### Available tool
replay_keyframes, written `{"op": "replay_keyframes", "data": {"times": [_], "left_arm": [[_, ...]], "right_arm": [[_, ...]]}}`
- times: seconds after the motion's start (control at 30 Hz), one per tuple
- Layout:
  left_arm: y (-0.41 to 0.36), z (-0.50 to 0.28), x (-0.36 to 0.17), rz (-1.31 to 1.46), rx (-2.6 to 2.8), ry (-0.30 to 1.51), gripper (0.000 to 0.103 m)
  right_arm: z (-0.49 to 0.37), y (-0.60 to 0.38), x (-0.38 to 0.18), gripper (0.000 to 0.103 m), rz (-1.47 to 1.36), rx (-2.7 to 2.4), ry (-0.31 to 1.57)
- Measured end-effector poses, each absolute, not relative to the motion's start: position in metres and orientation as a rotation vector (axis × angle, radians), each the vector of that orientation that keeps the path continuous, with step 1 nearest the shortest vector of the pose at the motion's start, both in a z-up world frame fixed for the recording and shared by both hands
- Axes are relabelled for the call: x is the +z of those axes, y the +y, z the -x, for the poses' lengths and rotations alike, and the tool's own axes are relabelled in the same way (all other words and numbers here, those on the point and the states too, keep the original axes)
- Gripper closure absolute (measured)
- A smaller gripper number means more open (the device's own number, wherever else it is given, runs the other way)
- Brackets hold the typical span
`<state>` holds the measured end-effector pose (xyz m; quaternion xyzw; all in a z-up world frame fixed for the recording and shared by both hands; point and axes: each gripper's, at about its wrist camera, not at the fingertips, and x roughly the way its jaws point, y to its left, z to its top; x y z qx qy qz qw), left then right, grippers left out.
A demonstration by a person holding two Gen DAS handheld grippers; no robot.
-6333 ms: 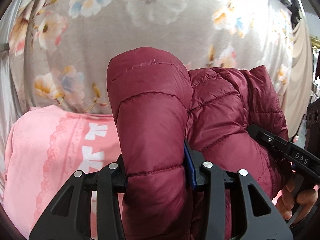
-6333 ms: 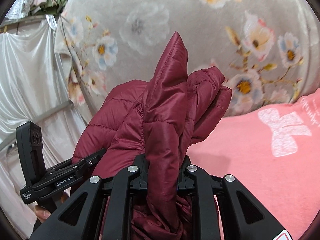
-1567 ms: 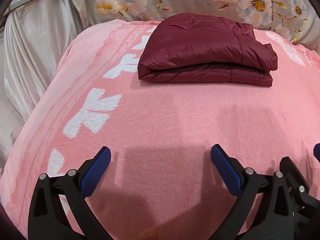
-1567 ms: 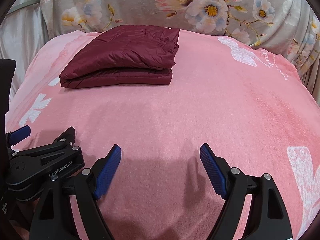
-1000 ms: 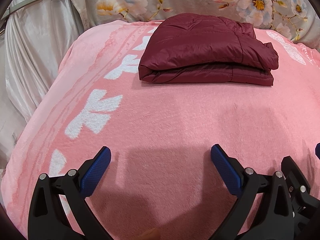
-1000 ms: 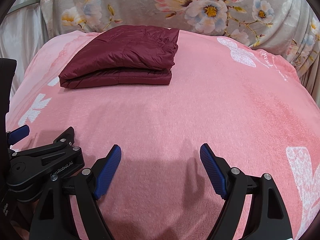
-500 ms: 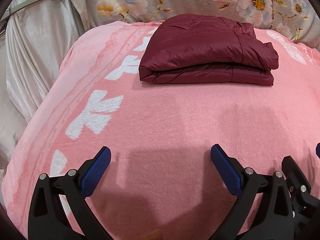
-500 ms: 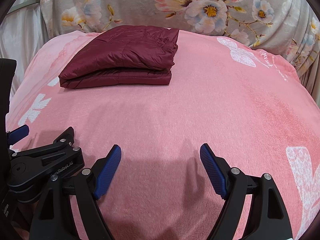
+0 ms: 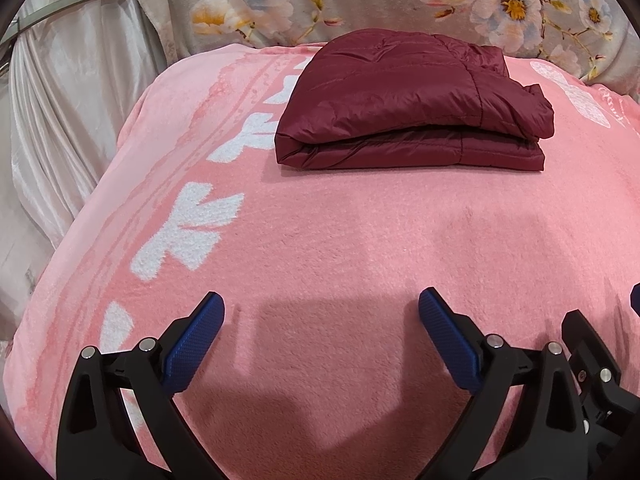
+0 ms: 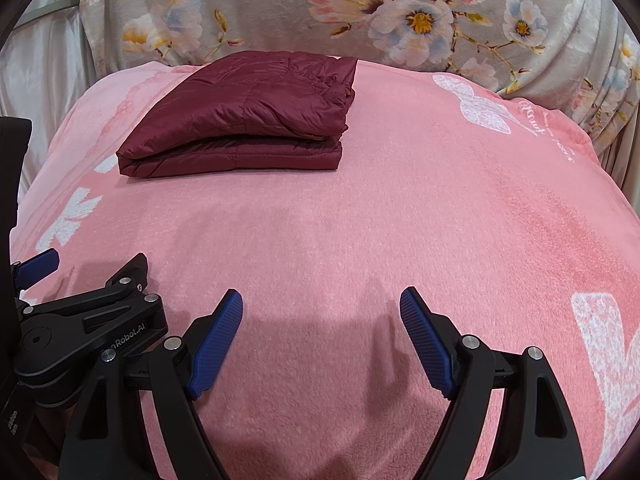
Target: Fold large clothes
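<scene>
A maroon quilted puffer jacket [image 9: 408, 108] lies folded in a flat, neat stack at the far side of the pink blanket [image 9: 320, 248]; it also shows in the right wrist view [image 10: 244, 116]. My left gripper [image 9: 320, 316] is open and empty, low over the blanket, well short of the jacket. My right gripper [image 10: 322, 312] is open and empty too, beside the left one, whose black body [image 10: 80, 324] shows at the lower left of the right wrist view.
A grey floral cloth [image 10: 360, 12] hangs behind the blanket. White satin drapes [image 9: 60, 92] hang at the left. The blanket has white bow prints [image 9: 188, 232] along its left side and at the right [image 10: 484, 108].
6.3 s ago both grippers were shut on the lifted jacket. Since then it has been set down folded and both grippers have let go and pulled back. Over the last second nothing has moved.
</scene>
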<state>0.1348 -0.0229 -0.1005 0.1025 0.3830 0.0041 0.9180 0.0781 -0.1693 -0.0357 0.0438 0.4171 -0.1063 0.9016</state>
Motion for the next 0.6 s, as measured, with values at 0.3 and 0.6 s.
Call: {"op": "replay_keyframes", "data": {"times": [0.3, 0.6], "left_arm": [[-0.0230, -0.1351, -0.1003, -0.214, 0.008, 0.783, 0.009], [-0.0256, -0.1317, -0.0992, -0.223, 0.016, 0.772, 0.011]], "right_arm": [[-0.0774, -0.1697, -0.0360, 0.024, -0.091, -0.219, 0.861], [-0.0772, -0.1707, -0.0353, 0.024, -0.087, -0.231, 0.860]]}}
